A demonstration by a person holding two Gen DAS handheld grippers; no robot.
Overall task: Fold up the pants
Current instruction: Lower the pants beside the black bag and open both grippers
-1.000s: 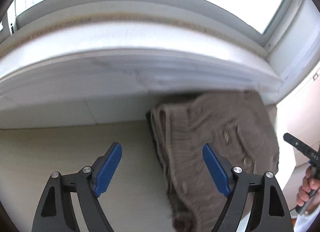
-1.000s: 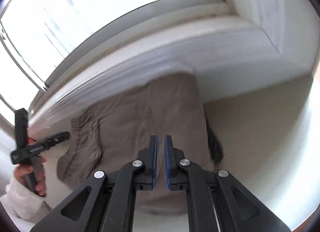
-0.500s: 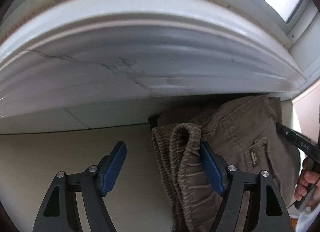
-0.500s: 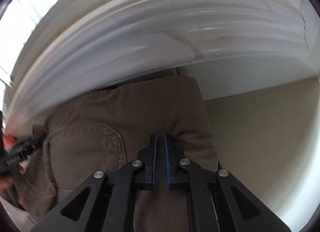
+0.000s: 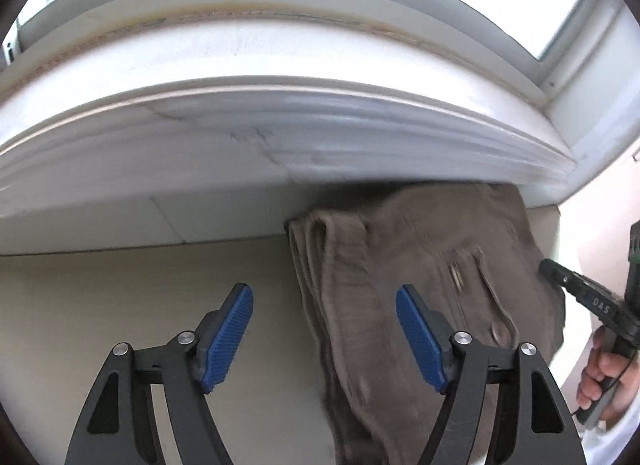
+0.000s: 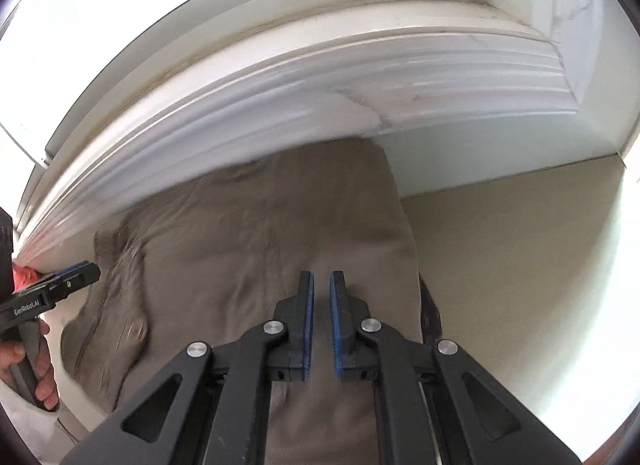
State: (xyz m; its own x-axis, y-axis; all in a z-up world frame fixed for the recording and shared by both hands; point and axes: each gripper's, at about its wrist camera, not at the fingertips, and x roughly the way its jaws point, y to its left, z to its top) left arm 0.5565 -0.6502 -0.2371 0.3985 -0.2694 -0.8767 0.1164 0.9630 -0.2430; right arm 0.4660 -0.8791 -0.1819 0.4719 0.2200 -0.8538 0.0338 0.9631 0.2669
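Brown corduroy pants [image 5: 420,277] lay folded on the pale bench [image 5: 120,305] in the left wrist view, their far end tucked under the moulded white window sill [image 5: 280,137]. The left tongs [image 5: 324,337] stood wide apart with nothing gripped, the elastic waistband edge of the pants lying below the gap beside the right-hand pad. At the right edge, a hand [image 5: 608,377] held the other tool. In the right wrist view, the right tongs [image 6: 321,325] were closed to a thin slit with no cloth pinched, poised over the pants [image 6: 248,233], which spread from the sill [image 6: 320,77] toward the camera. The left tongs [image 6: 80,275] showed at the left edge, at the waistband end.
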